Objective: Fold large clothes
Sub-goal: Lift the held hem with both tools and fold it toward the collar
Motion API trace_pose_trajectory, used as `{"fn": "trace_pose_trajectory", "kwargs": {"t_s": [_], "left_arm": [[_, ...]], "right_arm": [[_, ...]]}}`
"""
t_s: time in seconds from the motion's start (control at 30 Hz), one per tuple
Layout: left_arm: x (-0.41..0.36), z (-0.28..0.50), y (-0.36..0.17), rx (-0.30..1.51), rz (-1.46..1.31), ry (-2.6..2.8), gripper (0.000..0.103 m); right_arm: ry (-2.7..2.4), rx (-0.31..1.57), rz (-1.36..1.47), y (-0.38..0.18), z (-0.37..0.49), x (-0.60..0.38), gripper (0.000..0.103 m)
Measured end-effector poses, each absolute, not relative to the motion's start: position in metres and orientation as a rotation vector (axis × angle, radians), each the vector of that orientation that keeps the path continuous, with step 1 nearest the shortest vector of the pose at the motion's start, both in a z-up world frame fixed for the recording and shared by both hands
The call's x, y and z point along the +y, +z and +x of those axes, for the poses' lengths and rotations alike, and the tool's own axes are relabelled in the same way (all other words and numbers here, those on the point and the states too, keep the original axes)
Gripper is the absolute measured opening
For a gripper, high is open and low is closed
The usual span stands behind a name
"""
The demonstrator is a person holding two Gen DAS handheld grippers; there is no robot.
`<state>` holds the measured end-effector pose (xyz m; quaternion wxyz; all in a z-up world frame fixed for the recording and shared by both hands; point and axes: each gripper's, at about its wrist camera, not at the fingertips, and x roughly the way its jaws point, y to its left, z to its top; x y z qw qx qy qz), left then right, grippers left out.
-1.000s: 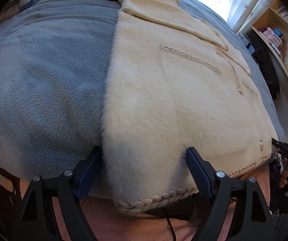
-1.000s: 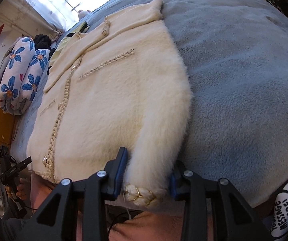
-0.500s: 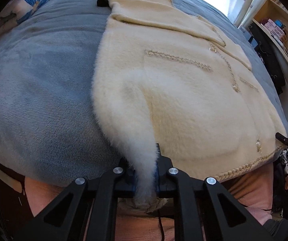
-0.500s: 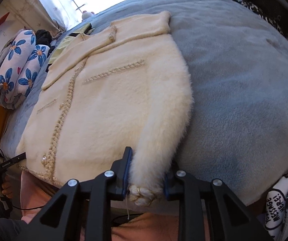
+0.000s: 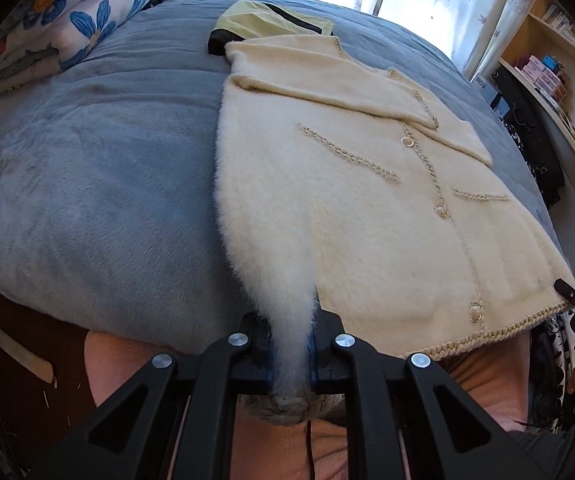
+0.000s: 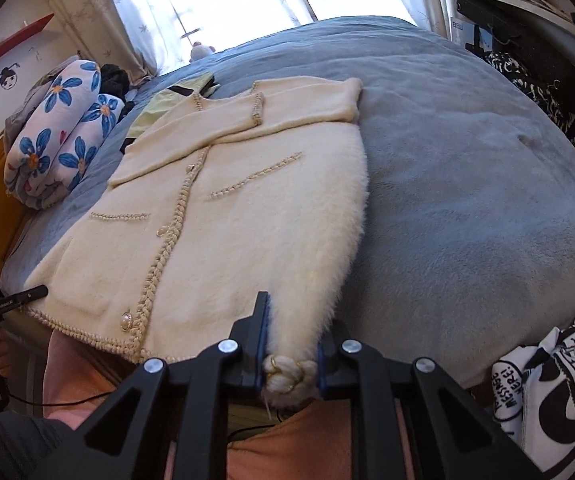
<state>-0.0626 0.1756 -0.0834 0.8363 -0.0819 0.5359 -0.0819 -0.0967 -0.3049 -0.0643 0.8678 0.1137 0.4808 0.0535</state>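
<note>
A cream fuzzy cardigan [image 5: 367, 208] with braided trim and pearl buttons lies face up on a blue-grey blanket [image 5: 87, 184], sleeves folded across the chest. My left gripper [image 5: 291, 344] is shut on its near left hem corner, lifted off the bed. My right gripper [image 6: 289, 344] is shut on the near right hem corner of the cardigan [image 6: 247, 216], braided trim bunched between the pads. Both corners are raised; the rest lies flat.
A yellow and black garment [image 5: 271, 20] lies beyond the collar. A folded blue-flower quilt [image 6: 59, 132] sits at the far left of the bed. Shelves [image 5: 559, 52] and dark hanging clothes [image 6: 539, 84] stand on the right. A printed white garment [image 6: 547, 392] hangs nearby.
Both grippers have closed on the hem corners and lifted them up and back from the bed; the corners now stretch into peaks.
</note>
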Motion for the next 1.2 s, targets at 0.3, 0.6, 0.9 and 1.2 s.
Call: {"fn": "trace_pose_trajectory", "kwargs": {"t_s": [0.3,0.6,0.9,1.2], "left_arm": [[0.192,-0.085,-0.067,1.178,-0.216,-0.173,0.009],[0.194,-0.042,-0.054,1.156,-0.277,-0.210,0.009],[0.186,0.075,-0.021,1.058,-0.290,-0.212,0.009],[0.188,0.242,-0.038,1.024,-0.352,-0.131,0.012]], "right_arm": [[0.124,1.036,0.284,-0.055,-0.127,-0.305,0.017],[0.098,1.011,0.366,-0.046,-0.081,-0.316,0.015],[0.083,0.938,0.420,-0.022,0.025,-0.333,0.015],[0.021,0.897,0.445,-0.030,0.192,-0.339,0.017]]}}
